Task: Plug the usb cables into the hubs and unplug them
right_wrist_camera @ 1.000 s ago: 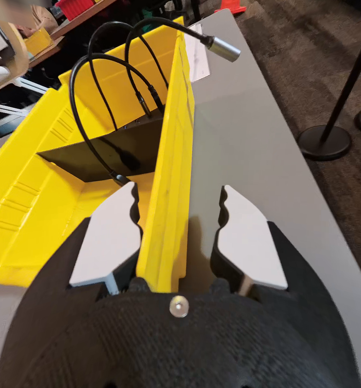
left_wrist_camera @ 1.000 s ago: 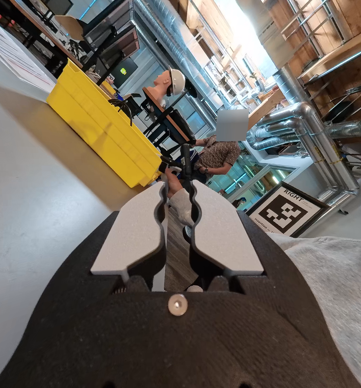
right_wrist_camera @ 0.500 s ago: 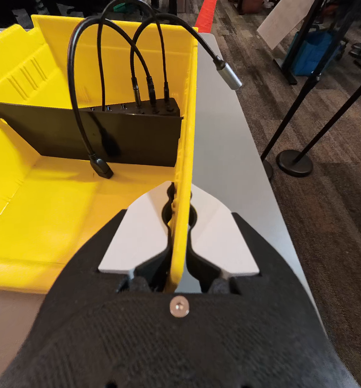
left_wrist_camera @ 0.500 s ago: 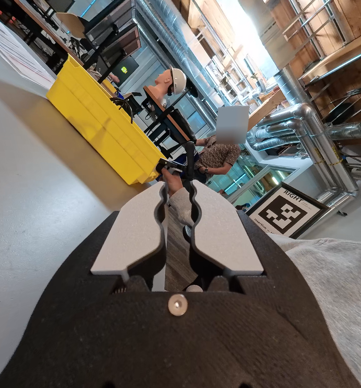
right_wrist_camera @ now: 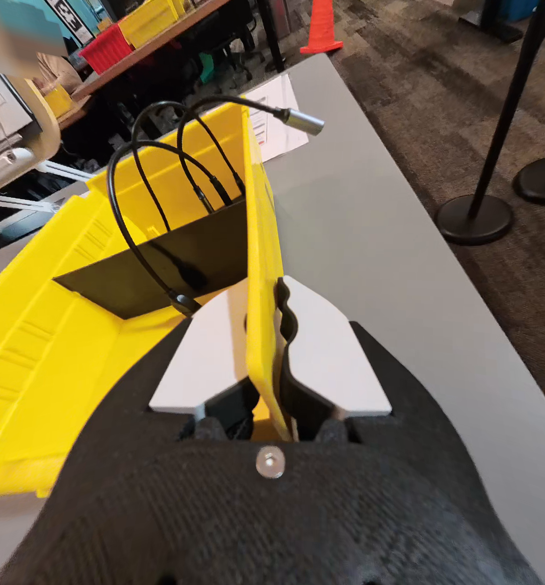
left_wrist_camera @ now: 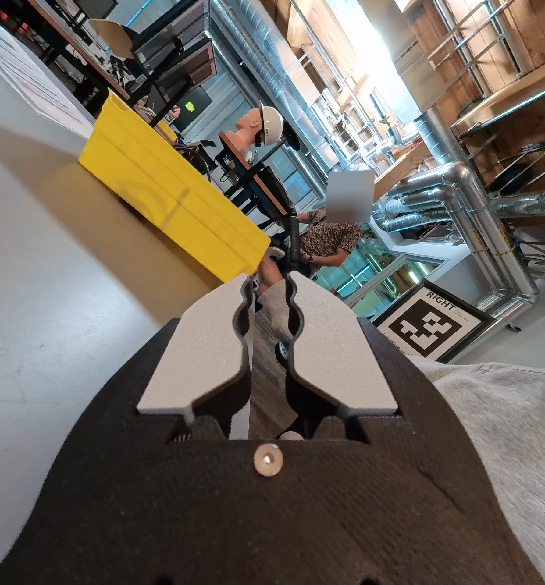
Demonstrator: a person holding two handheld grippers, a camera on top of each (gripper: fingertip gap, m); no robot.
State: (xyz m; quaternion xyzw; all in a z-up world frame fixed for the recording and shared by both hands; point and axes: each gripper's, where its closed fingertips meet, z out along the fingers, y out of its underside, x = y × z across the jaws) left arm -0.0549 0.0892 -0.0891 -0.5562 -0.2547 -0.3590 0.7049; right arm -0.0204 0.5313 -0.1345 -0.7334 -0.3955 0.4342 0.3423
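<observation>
Here the right claw (right_wrist_camera: 261,285) pinches the smooth yellow plastic bin (right_wrist_camera: 261,240) wall; the left claw (left_wrist_camera: 267,280) is narrow, empty.

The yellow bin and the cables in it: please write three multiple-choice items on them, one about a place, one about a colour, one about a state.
1. Where does the silver-tipped cable end hang?
A. Over the bin wall, above the grey table
B. On the bin floor
C. On the carpet

2. What colour is the divider that stands across the yellow bin?
A. Red
B. Black
C. White

3. What is the right gripper doing?
A. Holding a cable plug
B. Open above the table
C. Shut on the bin's side wall

Answers:
1 A: the silver end reaches past the wall, with the grey table below it.
2 B: the panel across the bin is black.
3 C: one finger is inside the wall and one outside, pressed against it.
</observation>
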